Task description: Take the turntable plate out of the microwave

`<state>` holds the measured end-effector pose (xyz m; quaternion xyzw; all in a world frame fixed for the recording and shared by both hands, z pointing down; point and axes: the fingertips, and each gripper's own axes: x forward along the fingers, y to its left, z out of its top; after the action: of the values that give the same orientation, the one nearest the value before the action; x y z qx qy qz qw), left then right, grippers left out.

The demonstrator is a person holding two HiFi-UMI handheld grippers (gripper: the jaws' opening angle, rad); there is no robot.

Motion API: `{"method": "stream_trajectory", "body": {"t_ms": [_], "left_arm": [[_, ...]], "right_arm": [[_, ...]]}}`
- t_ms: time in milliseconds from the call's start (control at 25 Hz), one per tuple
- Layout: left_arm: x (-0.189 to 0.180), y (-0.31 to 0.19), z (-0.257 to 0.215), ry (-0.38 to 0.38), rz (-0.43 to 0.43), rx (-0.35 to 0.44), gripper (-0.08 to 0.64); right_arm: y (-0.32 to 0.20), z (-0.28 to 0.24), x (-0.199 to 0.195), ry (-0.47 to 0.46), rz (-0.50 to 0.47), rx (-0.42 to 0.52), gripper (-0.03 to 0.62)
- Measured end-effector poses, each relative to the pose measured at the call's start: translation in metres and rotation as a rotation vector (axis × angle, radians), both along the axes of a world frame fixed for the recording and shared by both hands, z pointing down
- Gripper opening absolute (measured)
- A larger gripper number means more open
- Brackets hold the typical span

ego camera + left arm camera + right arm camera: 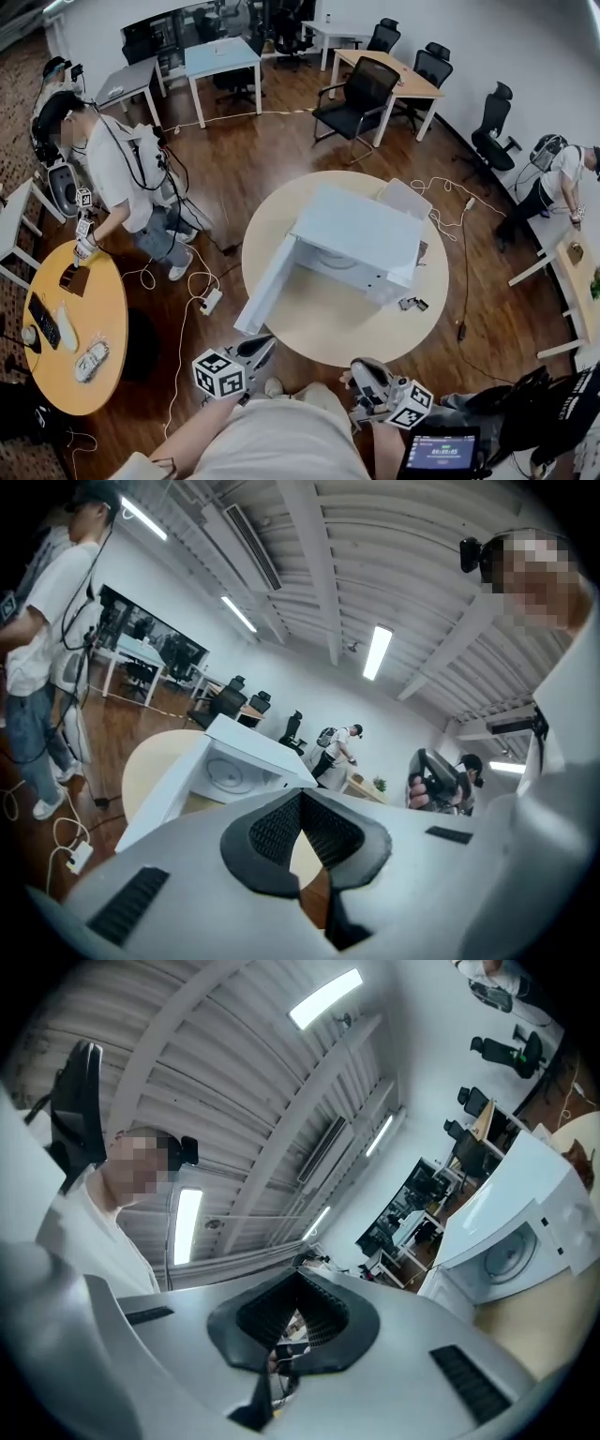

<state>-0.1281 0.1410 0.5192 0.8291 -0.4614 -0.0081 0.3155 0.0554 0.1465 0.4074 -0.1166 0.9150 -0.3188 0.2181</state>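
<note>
Hovering low by the near edge of the bench (274, 217) with the left gripper (257, 350) and right gripper (364, 371), both sets of jaws pressed together on nothing, well apart from the microwave (366, 230). Door (265, 289) already open, turntable plate (228, 772) lying flat inside the cavity, untouched. Yet to come, by the look of it: reaching in, pinching the rim, drawing the plate out.
</note>
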Motion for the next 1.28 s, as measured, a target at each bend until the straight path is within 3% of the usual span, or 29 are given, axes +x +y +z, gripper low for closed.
{"method": "stream_trajectory", "body": {"t_ms": [120, 200, 240, 360, 400, 560, 680, 760, 960, 1120, 1280], "left_arm": [[-0.008, -0.009, 0.013, -0.142, -0.112, -0.06, 0.008], [-0.008, -0.01, 0.015, -0.181, -0.169, -0.077, 0.008], [-0.007, -0.011, 0.013, -0.185, -0.189, -0.071, 0.008], [0.002, -0.017, 0.005, -0.178, -0.202, -0.028, 0.009], [0.007, -0.02, 0.004, -0.179, -0.197, -0.011, 0.009], [0.024, -0.03, 0.014, -0.171, -0.194, 0.001, 0.089], [0.036, -0.036, 0.016, -0.139, -0.205, -0.005, 0.101], [0.047, -0.041, 0.016, -0.147, -0.194, -0.003, 0.101], [0.065, -0.052, 0.007, -0.18, -0.191, 0.007, 0.101], [0.076, -0.056, -0.006, -0.186, -0.175, 0.029, 0.101], [0.092, -0.057, -0.011, -0.203, -0.146, 0.046, 0.101]], "right_arm": [[0.004, -0.001, -0.007, 0.126, -0.081, 0.082, 0.003], [0.007, -0.004, -0.006, 0.186, -0.091, 0.175, 0.003], [0.005, -0.01, 0.001, 0.148, -0.091, 0.194, 0.005], [-0.011, -0.036, 0.037, -0.098, -0.097, 0.114, 0.005], [-0.016, -0.04, 0.046, -0.115, -0.083, 0.108, 0.005], [-0.024, -0.023, 0.052, 0.117, -0.041, 0.183, 0.006], [-0.028, -0.017, 0.058, 0.138, -0.041, 0.174, 0.046], [-0.028, -0.009, 0.061, 0.203, -0.032, 0.211, 0.066], [-0.005, 0.034, 0.057, 0.452, -0.145, 0.298, 0.08], [-0.01, 0.047, 0.069, 0.521, -0.077, 0.309, 0.08], [-0.031, 0.053, 0.091, 0.467, 0.047, 0.228, 0.08]]}}
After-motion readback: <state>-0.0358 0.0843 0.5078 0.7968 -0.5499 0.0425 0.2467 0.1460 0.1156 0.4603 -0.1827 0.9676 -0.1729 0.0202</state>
